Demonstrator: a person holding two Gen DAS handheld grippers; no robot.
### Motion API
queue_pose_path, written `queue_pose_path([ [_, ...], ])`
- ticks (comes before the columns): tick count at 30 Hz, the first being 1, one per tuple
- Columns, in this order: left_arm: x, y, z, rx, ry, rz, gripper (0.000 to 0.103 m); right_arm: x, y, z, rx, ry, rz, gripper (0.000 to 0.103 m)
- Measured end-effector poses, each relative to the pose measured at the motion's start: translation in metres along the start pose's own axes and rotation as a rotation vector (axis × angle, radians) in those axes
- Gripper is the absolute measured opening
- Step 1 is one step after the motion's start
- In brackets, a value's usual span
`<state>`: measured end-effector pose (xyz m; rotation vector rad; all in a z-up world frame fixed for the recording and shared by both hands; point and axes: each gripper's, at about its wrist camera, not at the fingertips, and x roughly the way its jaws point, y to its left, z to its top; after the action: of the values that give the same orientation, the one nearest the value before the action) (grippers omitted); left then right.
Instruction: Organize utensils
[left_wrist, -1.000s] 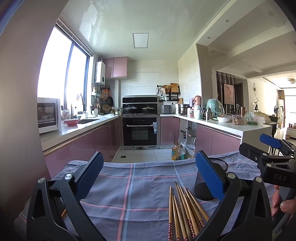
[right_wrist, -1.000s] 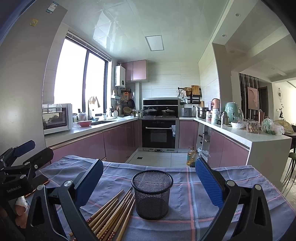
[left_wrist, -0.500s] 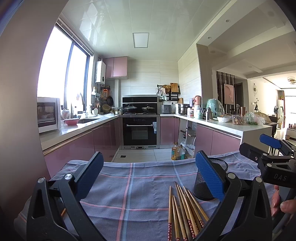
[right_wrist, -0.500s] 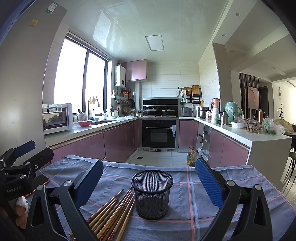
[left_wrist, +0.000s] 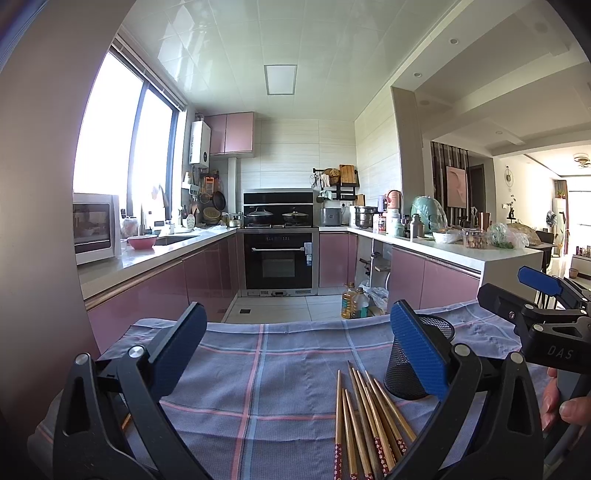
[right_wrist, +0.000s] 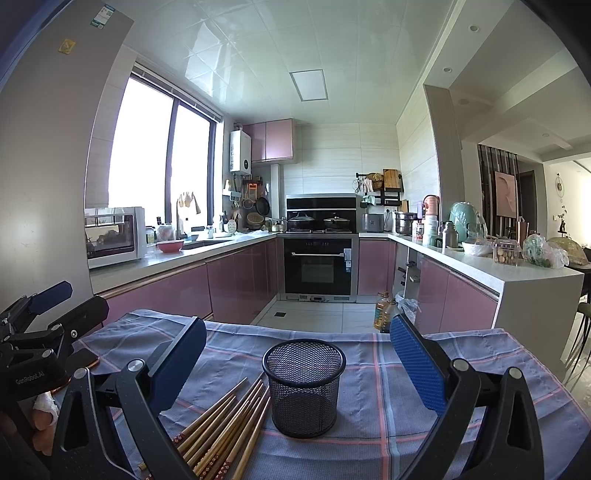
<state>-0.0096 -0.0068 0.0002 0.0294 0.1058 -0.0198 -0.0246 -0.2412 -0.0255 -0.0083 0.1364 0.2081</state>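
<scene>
Several wooden chopsticks (left_wrist: 364, 417) lie in a loose bundle on the blue checked cloth (left_wrist: 258, 369), just left of an empty black mesh cup (left_wrist: 406, 373). My left gripper (left_wrist: 299, 347) is open and empty, held above the cloth behind the chopsticks. In the right wrist view the mesh cup (right_wrist: 304, 391) stands upright between the open, empty fingers of my right gripper (right_wrist: 299, 354), with the chopsticks (right_wrist: 225, 421) to its left. The right gripper also shows at the right edge of the left wrist view (left_wrist: 535, 291).
The clothed table ends at its far edge (right_wrist: 295, 328), with the kitchen floor, oil bottles (right_wrist: 382, 314) and pink cabinets beyond. The left gripper's body (right_wrist: 40, 332) sits at the left edge of the right wrist view.
</scene>
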Motion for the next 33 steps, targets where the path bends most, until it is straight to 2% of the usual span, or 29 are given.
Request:
queue_pose_path([
  [33,0.0004,-0.0008,-0.0007,0.001,0.008,-0.001,0.098,-0.0002,0.0002,-0.0022,0.002,0.008,0.001,0.096],
])
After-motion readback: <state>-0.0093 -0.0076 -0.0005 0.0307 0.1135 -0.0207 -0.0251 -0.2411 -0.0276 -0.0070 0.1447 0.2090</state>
